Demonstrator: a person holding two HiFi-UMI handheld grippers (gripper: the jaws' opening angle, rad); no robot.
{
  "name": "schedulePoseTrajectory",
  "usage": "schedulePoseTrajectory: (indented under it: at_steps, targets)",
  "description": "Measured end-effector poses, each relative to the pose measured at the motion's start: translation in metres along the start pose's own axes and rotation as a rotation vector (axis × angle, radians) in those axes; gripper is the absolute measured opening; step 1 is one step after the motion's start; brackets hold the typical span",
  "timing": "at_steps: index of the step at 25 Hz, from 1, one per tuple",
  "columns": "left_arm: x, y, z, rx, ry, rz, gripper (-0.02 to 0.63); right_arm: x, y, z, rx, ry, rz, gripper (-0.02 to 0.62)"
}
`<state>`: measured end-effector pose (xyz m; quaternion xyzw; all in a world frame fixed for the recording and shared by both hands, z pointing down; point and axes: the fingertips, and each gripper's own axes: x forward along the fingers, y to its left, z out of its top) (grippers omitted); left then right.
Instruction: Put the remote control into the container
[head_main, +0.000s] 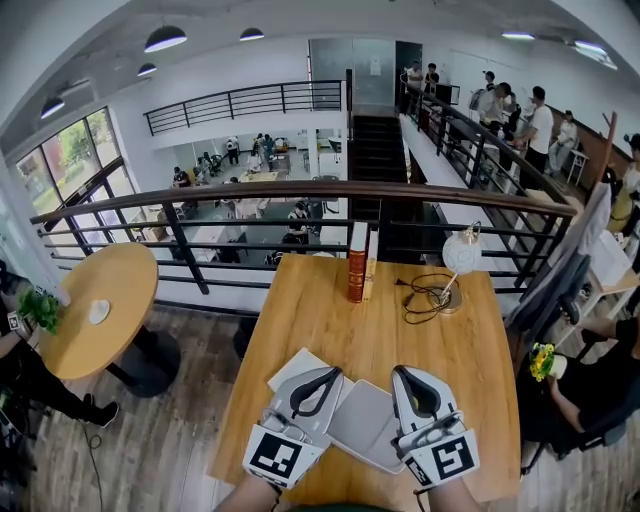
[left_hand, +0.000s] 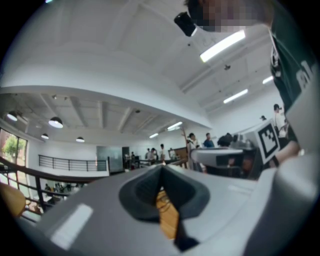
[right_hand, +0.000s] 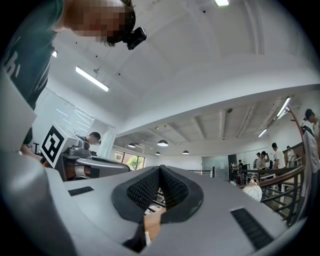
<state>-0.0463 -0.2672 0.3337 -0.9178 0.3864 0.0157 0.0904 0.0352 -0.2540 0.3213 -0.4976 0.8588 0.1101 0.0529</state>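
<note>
Two tools: left hand-held gripper and right hand-held gripper, both closed tight on nothing, flanking a shallow grey container at the near edge of the desk. Remote control: we find it in no view. We judge it light, rigid, smooth plastic, best gripped across the long sides at mid-length. Desk centre bare; upright books, lamp and cable at the far edge.

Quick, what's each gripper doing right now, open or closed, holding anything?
Left gripper: closed, jaws together, holding nothing.
Right gripper: closed, jaws together, holding nothing.
</note>
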Motion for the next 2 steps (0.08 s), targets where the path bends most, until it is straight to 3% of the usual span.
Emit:
schedulePoseTrajectory:
  at_steps: [2]
  targets:
    - [0.0003, 0.0000, -0.0004, -0.006, -0.001, -0.005, 0.000, 0.0002, 0.0002, 0.0000, 0.002, -0.002, -0.003, 0.017]
